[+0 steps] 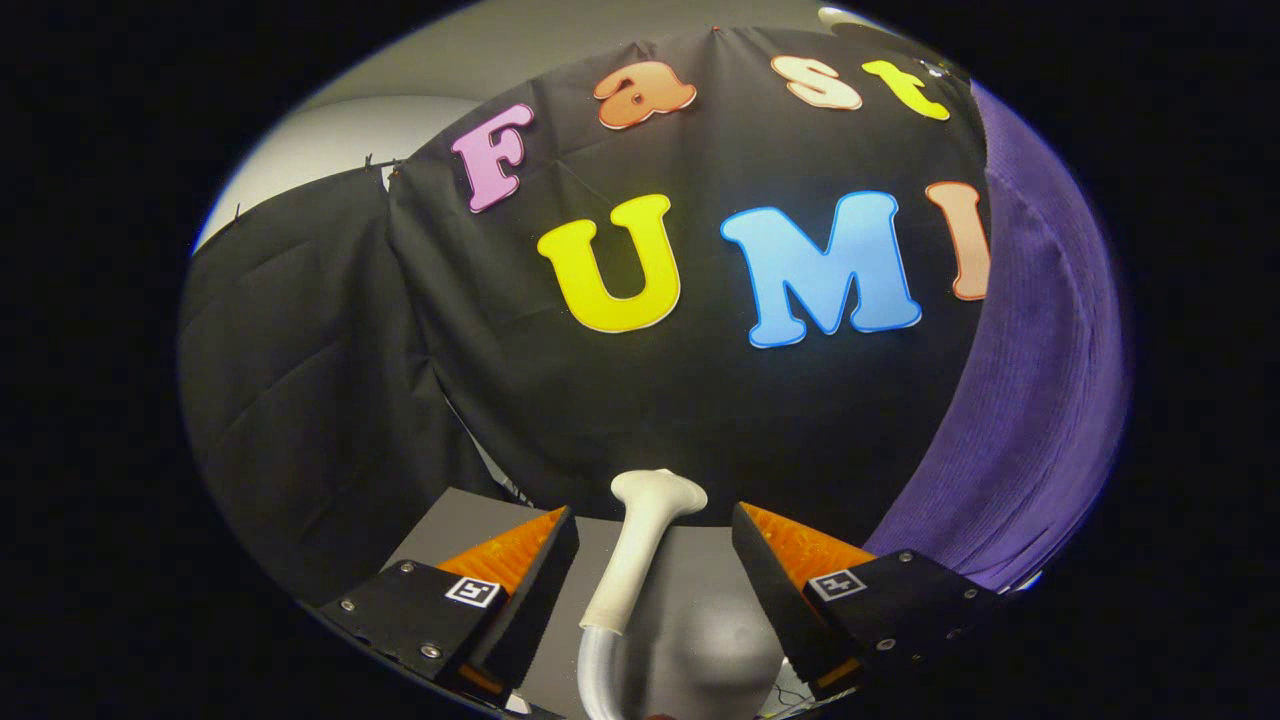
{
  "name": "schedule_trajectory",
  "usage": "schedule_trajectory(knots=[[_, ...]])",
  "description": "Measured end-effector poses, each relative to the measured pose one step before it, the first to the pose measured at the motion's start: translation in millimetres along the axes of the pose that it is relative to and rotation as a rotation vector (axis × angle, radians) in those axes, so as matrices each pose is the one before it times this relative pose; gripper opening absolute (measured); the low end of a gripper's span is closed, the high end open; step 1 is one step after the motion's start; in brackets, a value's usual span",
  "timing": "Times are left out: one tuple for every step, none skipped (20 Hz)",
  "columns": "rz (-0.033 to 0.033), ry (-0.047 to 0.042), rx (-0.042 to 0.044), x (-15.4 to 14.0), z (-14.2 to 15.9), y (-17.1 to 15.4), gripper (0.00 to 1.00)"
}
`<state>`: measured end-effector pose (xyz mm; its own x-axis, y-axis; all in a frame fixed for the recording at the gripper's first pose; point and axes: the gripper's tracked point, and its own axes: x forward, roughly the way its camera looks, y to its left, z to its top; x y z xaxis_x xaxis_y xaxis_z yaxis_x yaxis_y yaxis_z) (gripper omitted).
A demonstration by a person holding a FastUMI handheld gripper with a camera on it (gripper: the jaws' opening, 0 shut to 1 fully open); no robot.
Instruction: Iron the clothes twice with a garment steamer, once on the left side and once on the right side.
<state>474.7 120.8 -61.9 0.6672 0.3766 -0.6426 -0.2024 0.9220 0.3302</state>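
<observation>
- The claw (655,525) is spread open, its two fingers well apart and pressing on nothing.
- Between the fingers stands the steamer head (645,535), a pale handle that widens into a flat nozzle at its top. It leans slightly, with the nozzle end farther from the camera than the lower end.
- The steamer head touches neither finger; there is a clear gap on each side, and it sits somewhat closer to the left finger (530,575) than to the right finger (790,575).
- At its lower end the steamer head joins a ribbed grey hose (598,675) that curves down and out of sight near the base of the fingers.
- Under the steamer head and the fingers lies a grey counter (450,515), with a paler rounded patch beside the hose; what that patch is cannot be told.
- A purple ribbed garment (1040,400) hangs on the right, beyond the right finger and well apart from the steamer head. It runs from high up by the wall down to just behind the right finger's base.
- A black cloth wall (640,420) stands behind the steamer head, draped and creased, with another panel of the same cloth to the left.
- Above the cloth, a plain pale wall (400,120) shows.
</observation>
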Motion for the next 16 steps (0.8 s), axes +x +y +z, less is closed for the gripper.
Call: schedule_trajectory(knots=[[0.00505,0.01725,0.00635,6.15,-3.66,-1.36,0.96],[0.00069,0.01856,0.00237,7.91,-2.19,-1.24,0.95],[-0.00324,0.01611,0.00412,9.16,-3.42,1.61,0.95],[-0.00068,0.02345,0.00257,9.23,-3.76,2.19,0.95],[0.00053,0.02427,0.00259,9.13,-3.18,1.87,0.95],[0.00156,0.02053,-0.00008,9.68,-2.27,1.93,0.95],[0.00157,0.02663,-0.00406,9.76,-5.20,1.64,0.96],[-0.00049,0.03312,-0.00565,9.72,-6.66,0.56,0.95],[-0.00218,0.03187,-0.00114,8.83,-8.35,0.24,0.95],[0.00535,0.03354,-0.00122,8.42,-6.90,1.34,0.95],[0.00489,0.02800,-0.00089,9.11,-7.86,0.89,0.95],[0.00626,0.02335,0.00146,7.32,-5.25,-0.04,0.94],[0.00548,0.01941,0.00614,6.90,-4.47,0.60,0.94],[0.00659,0.01634,0.01068,4.74,-2.52,0.04,0.92],[0.00859,0.01137,0.01496,5.09,-0.81,-0.14,0.92],[0.00271,0.01120,0.01388,1.66,-5.00,1.12,0.88]])
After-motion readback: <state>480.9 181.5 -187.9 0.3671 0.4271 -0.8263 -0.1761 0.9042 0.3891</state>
